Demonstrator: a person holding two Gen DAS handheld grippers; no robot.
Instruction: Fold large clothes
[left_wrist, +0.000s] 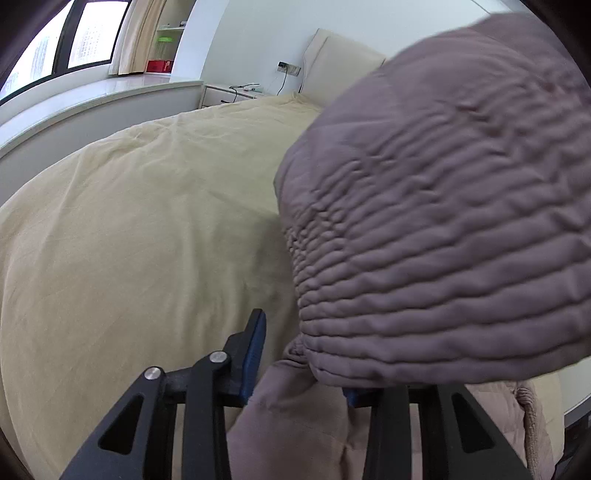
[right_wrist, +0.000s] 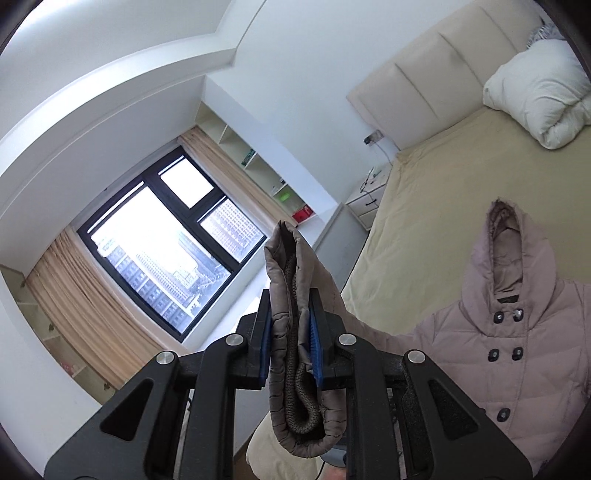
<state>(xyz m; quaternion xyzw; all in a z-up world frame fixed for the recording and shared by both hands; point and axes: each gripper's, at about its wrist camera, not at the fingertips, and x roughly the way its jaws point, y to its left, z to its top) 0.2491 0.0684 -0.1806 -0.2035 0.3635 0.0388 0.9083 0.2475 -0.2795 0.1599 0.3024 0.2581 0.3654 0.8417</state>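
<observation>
- Lifting the mauve quilted hooded coat (right_wrist: 517, 350) by its sleeve cuff (right_wrist: 295, 332), your right hand-held gripper (right_wrist: 290, 345) clamps it firmly.
- Left hand-held gripper (left_wrist: 299, 362): jaws partly apart, fabric between, grip unclear.
- Next, carry the sleeve across the chest, over the beige bed (left_wrist: 129, 221).

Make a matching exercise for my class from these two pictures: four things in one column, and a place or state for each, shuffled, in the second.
Things:
1. sleeve cuff
2. white pillow
3. hood
4. red box

Places or states:
A. on a shelf beside the window
B. clamped between the right gripper's blue pads
C. by the headboard
D. lying flat on the yellow bed cover, opening upward

Pairs: 1-B, 2-C, 3-D, 4-A
</observation>
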